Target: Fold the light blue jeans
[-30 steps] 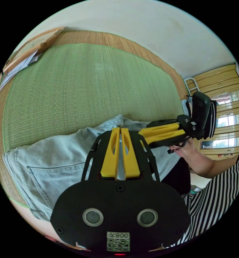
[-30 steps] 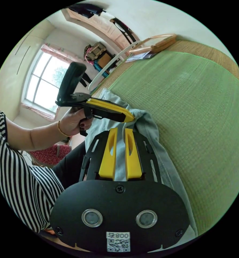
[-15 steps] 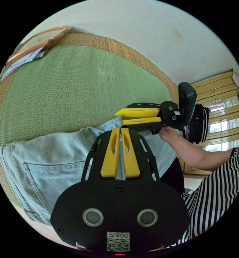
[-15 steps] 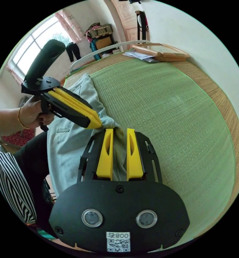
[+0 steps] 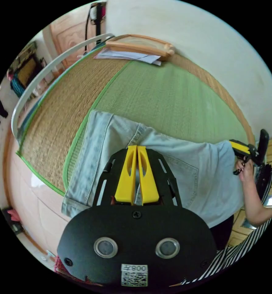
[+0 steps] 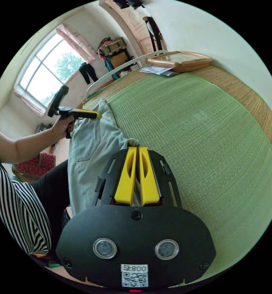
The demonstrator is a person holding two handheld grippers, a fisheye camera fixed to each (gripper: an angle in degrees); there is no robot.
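Left gripper [image 5: 137, 147] and right gripper [image 6: 137, 149] held well apart, fingers [image 5: 127, 174] closed.

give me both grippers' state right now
left gripper: shut on the jeans.
right gripper: shut on the jeans at another spot along the edge.

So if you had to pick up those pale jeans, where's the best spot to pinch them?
At the top edge, as now: the left gripper and right gripper each pinch the light blue jeans there, well apart. That thick edge stands raised off the green mat, so come in along it from the bed's near side.
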